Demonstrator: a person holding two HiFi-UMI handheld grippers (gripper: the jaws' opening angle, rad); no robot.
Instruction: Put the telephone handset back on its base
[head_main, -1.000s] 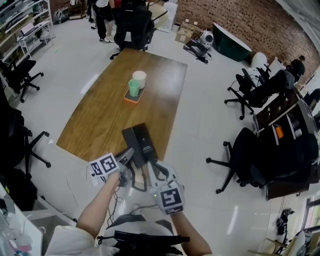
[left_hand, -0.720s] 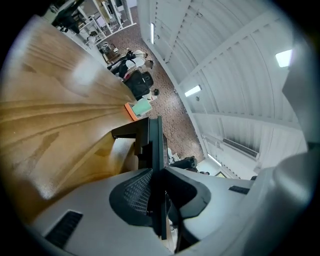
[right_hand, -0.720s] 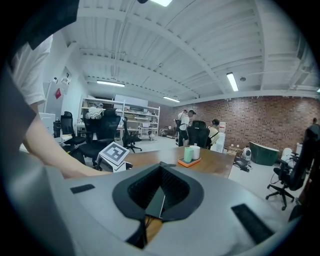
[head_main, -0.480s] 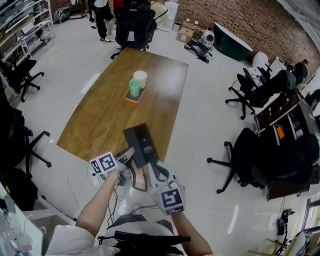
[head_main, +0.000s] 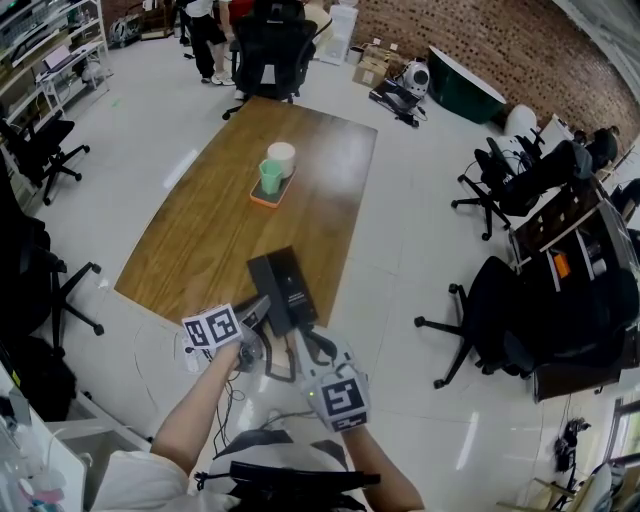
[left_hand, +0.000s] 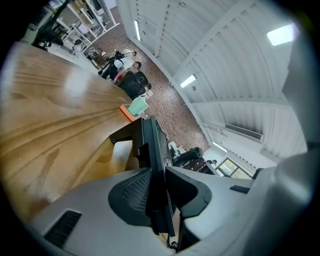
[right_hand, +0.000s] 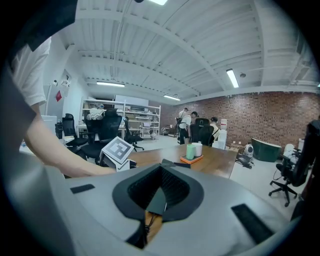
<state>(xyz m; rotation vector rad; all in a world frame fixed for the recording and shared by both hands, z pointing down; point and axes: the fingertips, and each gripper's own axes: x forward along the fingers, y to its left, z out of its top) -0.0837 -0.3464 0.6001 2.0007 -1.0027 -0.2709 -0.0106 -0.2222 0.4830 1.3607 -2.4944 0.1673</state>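
Two cups (head_main: 270, 175) fill the orange tray (head_main: 262, 200); left tongs (left_hand: 160, 197), just opening, straddle the telephone (head_main: 285, 285), right tongs (right_hand: 158, 201) pinching it.

The right hand-held gripper (right_hand: 159, 195) has its pads closed on the dark end of the telephone handset (right_hand: 157, 201), coiled cord (right_hand: 145, 228) beneath; two cups (right_hand: 190, 151) stand near the tabletop's (right_hand: 220, 163) far edge.

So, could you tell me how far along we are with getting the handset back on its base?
Nearly done. The handset looks laid along the base at the table's near edge. The left gripper has just been opening with the handset between its jaws; the right gripper is shut near the base. Left: back both away.
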